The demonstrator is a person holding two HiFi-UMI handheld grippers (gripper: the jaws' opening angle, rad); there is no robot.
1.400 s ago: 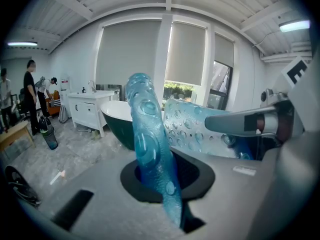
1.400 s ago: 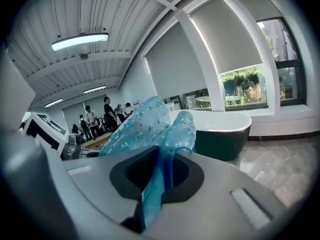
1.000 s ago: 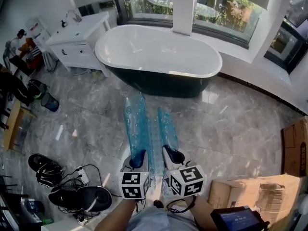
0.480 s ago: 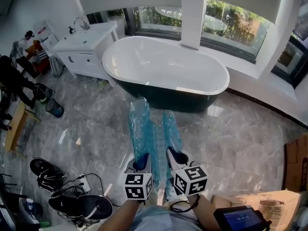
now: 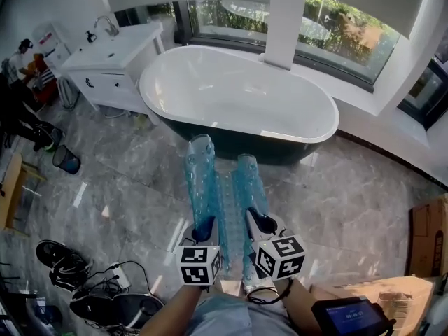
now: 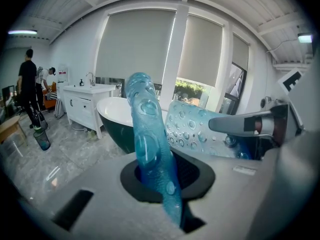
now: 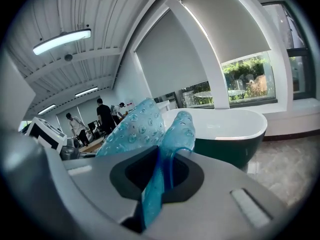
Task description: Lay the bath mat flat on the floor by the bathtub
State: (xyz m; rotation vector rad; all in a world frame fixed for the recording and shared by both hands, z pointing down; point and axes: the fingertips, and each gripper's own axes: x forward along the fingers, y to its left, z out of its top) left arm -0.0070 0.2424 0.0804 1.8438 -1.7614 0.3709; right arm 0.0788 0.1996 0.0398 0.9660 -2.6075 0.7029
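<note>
The mat [image 5: 222, 187] is clear blue plastic studded with round bubbles, and it is not flat: its two long sides curl up into ridges with a sagging trough between them. It is held up off the floor [image 5: 126, 187], reaching from the grippers toward the tub [image 5: 238, 96], with its far end in front of the tub's dark side. The left gripper [image 5: 204, 227] has its jaws closed narrowly on the mat's near left corner, and in its own view the blue edge runs up out of the pinch. The right gripper [image 5: 260, 224] is clamped the same way on the near right corner. At far left a white vanity [image 5: 115, 54] stands beside the tub, with a dark bin [image 5: 66, 161] below it and a tangle of cables [image 5: 105, 271] nearer the person. Cardboard boxes [image 5: 381, 292] sit at lower right. Nothing lies on the floor between the mat and the tub. The floor is glossy grey marble tile. Behind the tub runs a wide window [image 5: 336, 26] with pale blinds [image 6: 135, 44] drawn partway down, and people [image 6: 27, 84] stand in the room at left.
</note>
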